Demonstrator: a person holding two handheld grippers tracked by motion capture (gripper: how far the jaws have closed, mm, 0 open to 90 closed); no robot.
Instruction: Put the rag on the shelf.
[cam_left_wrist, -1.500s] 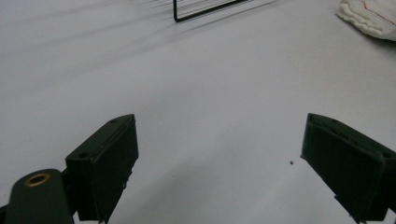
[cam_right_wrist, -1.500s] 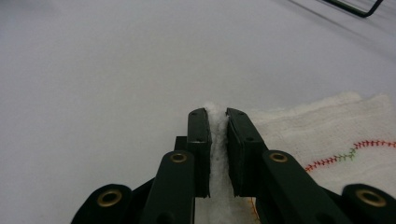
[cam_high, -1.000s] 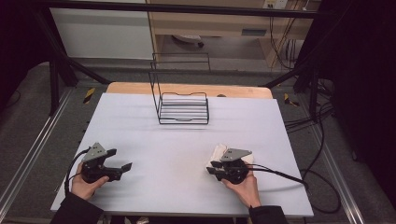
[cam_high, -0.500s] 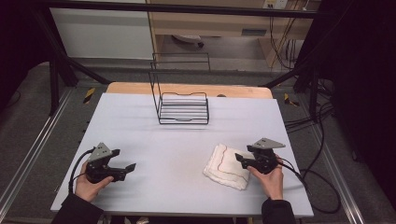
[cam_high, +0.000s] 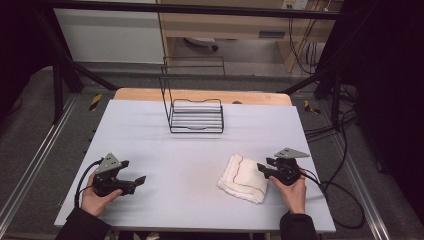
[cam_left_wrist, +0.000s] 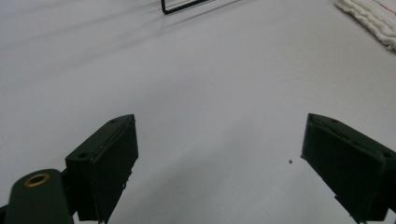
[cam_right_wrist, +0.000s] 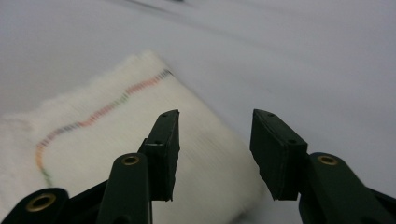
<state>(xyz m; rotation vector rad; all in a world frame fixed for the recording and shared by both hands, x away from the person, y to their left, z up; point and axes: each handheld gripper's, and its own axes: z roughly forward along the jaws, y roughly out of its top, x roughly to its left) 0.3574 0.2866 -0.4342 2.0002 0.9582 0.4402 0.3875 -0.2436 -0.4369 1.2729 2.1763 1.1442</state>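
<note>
At the near edge of the table (cam_high: 150, 130), the left gripper (cam_high: 134, 181) rests in the person's hand, its 2 jaws spread wide over bare surface. The right gripper (cam_high: 263, 170) sits at the right edge of the folded white cloth (cam_high: 242, 177); its jaws have just been closing, yet stand apart above the cloth, pinching nothing. Farther back stands a black wire rack (cam_high: 196, 116).

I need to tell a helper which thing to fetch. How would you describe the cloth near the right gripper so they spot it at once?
On the pale table, look at the near right part, well in front of the black wire rack. There lies a folded white cloth, just beyond the right gripper. It is the one soft thing there, with a thin coloured stitched line across it.
</note>
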